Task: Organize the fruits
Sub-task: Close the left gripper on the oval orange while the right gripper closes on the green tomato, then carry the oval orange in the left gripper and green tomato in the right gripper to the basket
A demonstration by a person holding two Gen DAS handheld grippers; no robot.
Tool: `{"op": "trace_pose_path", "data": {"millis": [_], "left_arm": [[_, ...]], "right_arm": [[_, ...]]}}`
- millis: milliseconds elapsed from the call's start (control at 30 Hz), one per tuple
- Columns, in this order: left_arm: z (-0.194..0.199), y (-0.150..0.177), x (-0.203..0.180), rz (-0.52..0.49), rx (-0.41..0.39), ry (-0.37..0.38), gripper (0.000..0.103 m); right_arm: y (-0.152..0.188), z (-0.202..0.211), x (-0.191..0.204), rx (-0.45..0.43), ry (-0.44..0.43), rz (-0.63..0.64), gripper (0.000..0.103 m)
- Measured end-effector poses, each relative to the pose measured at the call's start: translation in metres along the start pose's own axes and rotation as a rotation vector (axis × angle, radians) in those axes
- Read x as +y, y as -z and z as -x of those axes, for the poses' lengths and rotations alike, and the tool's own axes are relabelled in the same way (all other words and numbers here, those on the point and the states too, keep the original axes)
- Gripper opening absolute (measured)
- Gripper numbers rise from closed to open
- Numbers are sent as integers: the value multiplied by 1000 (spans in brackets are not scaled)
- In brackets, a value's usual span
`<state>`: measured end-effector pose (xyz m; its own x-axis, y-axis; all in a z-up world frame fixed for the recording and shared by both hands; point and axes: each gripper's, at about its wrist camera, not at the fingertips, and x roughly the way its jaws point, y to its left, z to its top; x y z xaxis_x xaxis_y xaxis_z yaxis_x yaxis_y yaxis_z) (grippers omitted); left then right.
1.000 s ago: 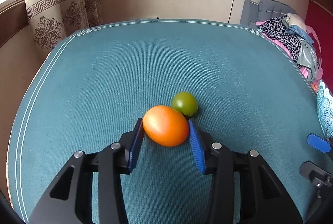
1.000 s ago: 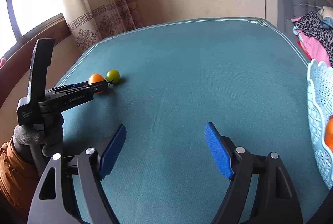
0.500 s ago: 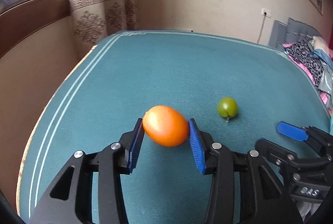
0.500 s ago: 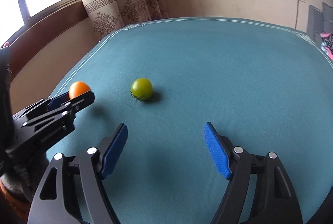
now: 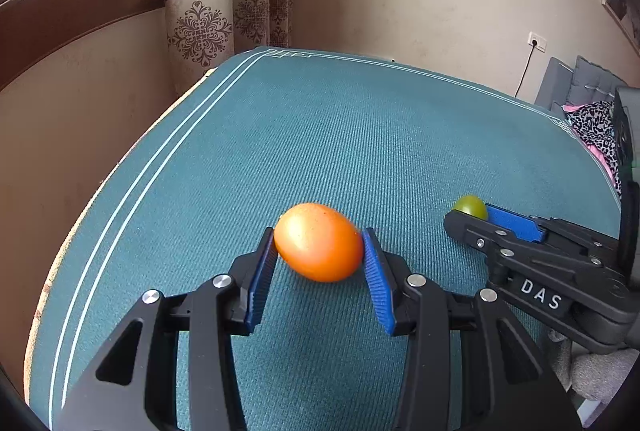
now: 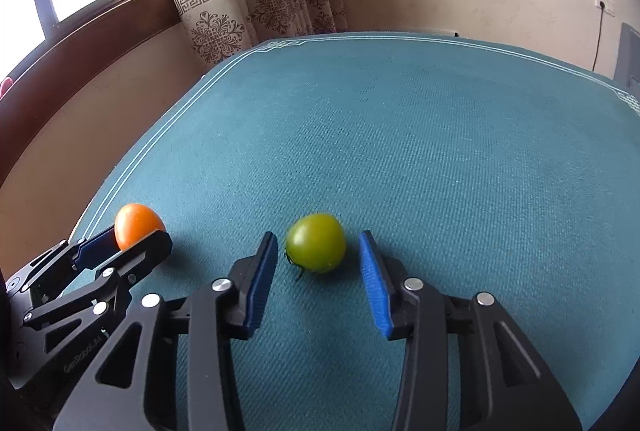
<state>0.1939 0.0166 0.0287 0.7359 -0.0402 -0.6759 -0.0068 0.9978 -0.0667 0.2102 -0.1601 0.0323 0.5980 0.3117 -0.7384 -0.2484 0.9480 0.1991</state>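
My left gripper is shut on an orange tomato and holds it just above the teal tablecloth; it also shows at the left of the right wrist view with the orange tomato. A green tomato lies on the cloth between the open blue pads of my right gripper, with a gap on each side. In the left wrist view the green tomato peeks out behind the right gripper's fingertips.
The table's left edge runs close to both grippers, with a wall, a window sill and a patterned curtain beyond. A grey headboard and piled clothes lie at the far right.
My right gripper has moved forward and left until its open pads straddle the green tomato. My left gripper has carried the orange tomato left, away from the green one.
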Motion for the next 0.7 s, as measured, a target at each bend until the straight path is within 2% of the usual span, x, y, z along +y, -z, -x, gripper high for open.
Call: {"op": "trace_pose_path", "data": {"millis": [200,700], "left_arm": [[-2,-3,1,2,1,-6,44],[10,2,-6,-24,-34,-22,44]], "right_arm": [[-5,-7,4,11,18,18,30],[18,21,-3,-26,53,-8,30]]}}
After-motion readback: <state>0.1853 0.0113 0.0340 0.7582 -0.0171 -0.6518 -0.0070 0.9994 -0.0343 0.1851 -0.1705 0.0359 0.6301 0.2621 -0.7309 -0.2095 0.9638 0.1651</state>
